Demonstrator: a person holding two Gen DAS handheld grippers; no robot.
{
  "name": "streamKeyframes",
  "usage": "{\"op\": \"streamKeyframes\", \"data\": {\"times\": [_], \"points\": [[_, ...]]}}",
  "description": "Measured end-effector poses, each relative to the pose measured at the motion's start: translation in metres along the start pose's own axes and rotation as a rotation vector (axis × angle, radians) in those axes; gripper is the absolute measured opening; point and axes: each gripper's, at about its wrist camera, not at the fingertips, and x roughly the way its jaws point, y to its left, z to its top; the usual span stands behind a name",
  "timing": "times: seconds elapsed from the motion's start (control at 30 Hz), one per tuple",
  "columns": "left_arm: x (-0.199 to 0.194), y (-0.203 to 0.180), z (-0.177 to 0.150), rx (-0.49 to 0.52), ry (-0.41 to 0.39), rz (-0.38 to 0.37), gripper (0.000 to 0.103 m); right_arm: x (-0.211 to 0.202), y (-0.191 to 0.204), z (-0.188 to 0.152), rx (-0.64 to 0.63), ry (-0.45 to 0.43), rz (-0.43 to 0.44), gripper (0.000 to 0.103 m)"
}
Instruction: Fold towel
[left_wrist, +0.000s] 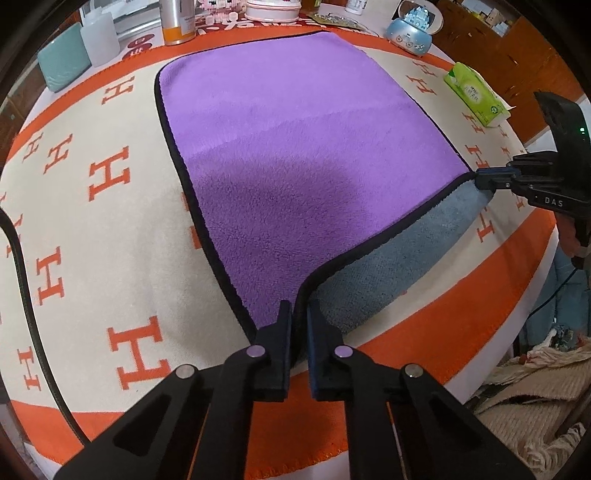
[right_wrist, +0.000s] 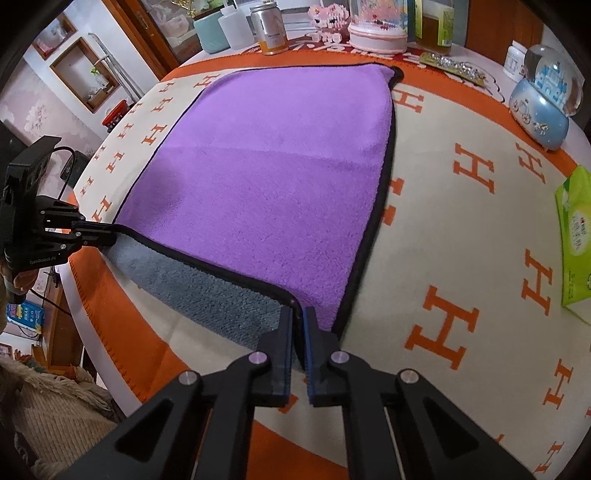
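A purple towel (left_wrist: 295, 155) with a black hem and a grey underside (left_wrist: 388, 273) lies spread on the table; it also shows in the right wrist view (right_wrist: 266, 173). My left gripper (left_wrist: 298, 314) is shut on the towel's near left corner and lifts it. My right gripper (right_wrist: 298, 314) is shut on the near right corner, also lifted. The near edge hangs between them, grey side (right_wrist: 207, 288) showing. Each gripper shows in the other's view: the right one (left_wrist: 484, 179), the left one (right_wrist: 107, 232).
The table has a cream and orange cloth with H letters (left_wrist: 110, 177). At the far edge stand a can (left_wrist: 178, 22), white bottle (left_wrist: 99, 38), teal box (left_wrist: 64, 61), pink box (left_wrist: 271, 9) and blue snow globe (right_wrist: 541, 107). A green tissue pack (left_wrist: 474, 94) lies right.
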Motion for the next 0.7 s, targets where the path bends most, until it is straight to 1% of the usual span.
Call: {"op": "streamKeyframes", "data": {"times": [0.17,0.33,0.5,0.7], "points": [[-0.017,0.002,0.001,-0.015,-0.047,0.035,0.005,-0.011,0.004,0.004,0.004,-0.036,-0.018,0.005],[-0.044,0.004,0.017,-0.027,-0.124,0.092,0.005,-0.030,0.003,0.018,0.029,-0.110,-0.054,0.005],[-0.066,0.012,0.042,-0.053,-0.199,0.174,0.005,-0.049,0.005,0.044,0.030,-0.197,-0.098,0.005],[-0.077,0.027,0.086,-0.097,-0.271,0.254,0.005,-0.057,0.003,0.093,0.031,-0.286,-0.169,0.005]]}}
